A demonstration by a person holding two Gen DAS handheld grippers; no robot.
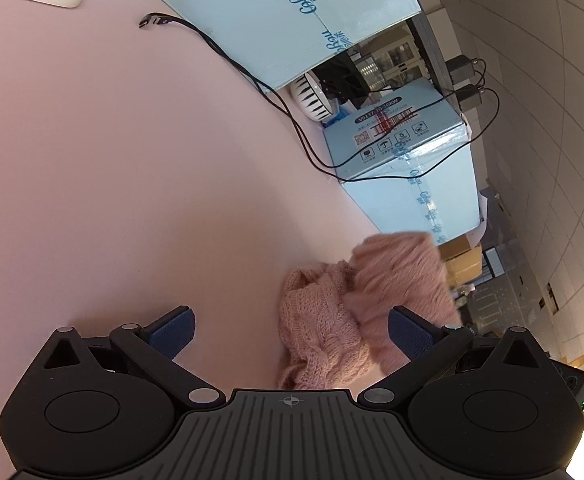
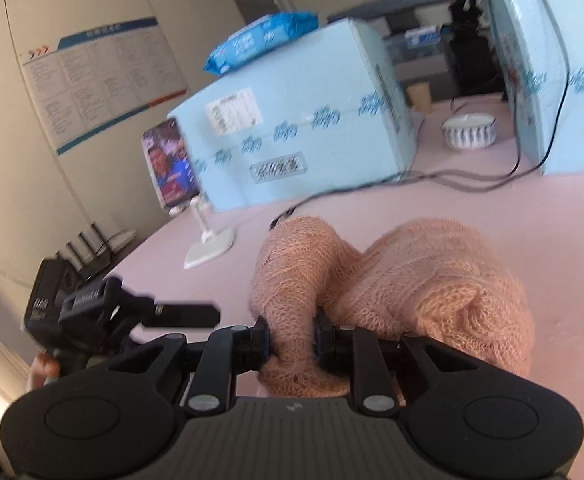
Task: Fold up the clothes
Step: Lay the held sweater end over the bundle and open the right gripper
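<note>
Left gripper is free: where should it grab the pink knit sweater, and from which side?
Probably the loose bunched edge of the pink sweater, lying between the open left gripper's fingers; come in low along the table. The right gripper already pinches another fold.

Right gripper (image 2: 291, 342) apparently around sweater (image 2: 412, 280)

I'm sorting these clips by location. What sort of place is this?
Probably an office or workroom, not a home: a printed notice board hangs on the wall, taped blue cartons stand on the pink table, and a tiled grid ceiling shows overhead.
</note>
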